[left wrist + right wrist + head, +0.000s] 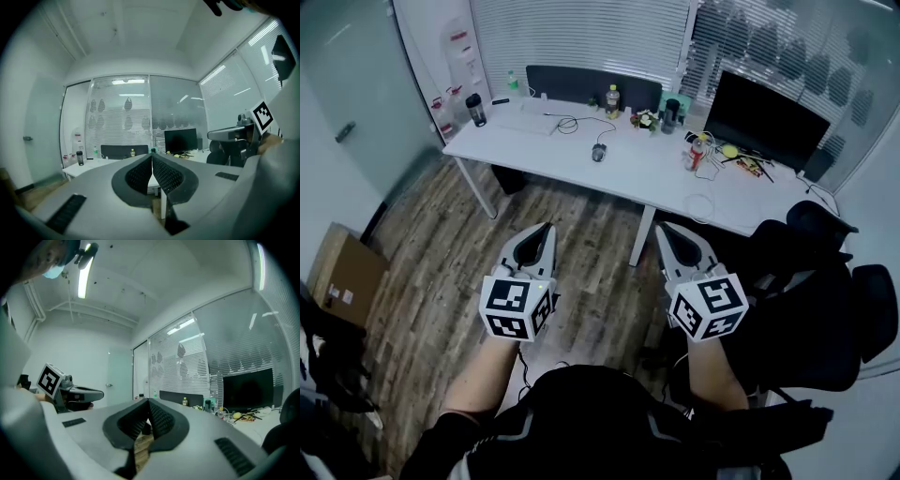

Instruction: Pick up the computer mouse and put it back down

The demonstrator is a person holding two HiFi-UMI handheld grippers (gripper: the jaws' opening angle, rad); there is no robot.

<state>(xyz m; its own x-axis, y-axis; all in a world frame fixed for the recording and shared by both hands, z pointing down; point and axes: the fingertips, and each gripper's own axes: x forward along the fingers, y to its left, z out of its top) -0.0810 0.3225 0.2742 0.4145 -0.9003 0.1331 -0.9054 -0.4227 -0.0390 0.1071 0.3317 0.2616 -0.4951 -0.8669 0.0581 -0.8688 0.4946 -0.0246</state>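
- a person holds two grippers side by side above a wood floor (431, 281), both aimed roughly level at a long white desk (516, 145) ahead.
- the left gripper (546, 228) has its jaws pressed together tip to tip; its own view shows the ribbed pads meeting with nothing between them.
- the right gripper (664, 227) is closed the same way and carries nothing, its pads touching at the tip in its own view.
- the computer mouse (599, 152) lies on the desk ahead of both grippers, about in line with the gap between them and well apart from either tip.
- a dark cable (569, 123) curls on the desk just beyond the mouse, on the left gripper's side.
- farther ahead, past the mouse, a bottle (612, 99) with a yellow label stands against a dark partition (581, 86) at the desk's far edge.
- ahead and to the right of the right gripper sits a black monitor (766, 120), with a drinks can (696, 155) on the near side of it.
- ahead and to the left of the left gripper, a dark tumbler (475, 110) stands near the desk's end.
- a black office chair (825, 309) is just to the right of the right gripper; a cardboard box (342, 272) rests on the floor well to the left of the left gripper.
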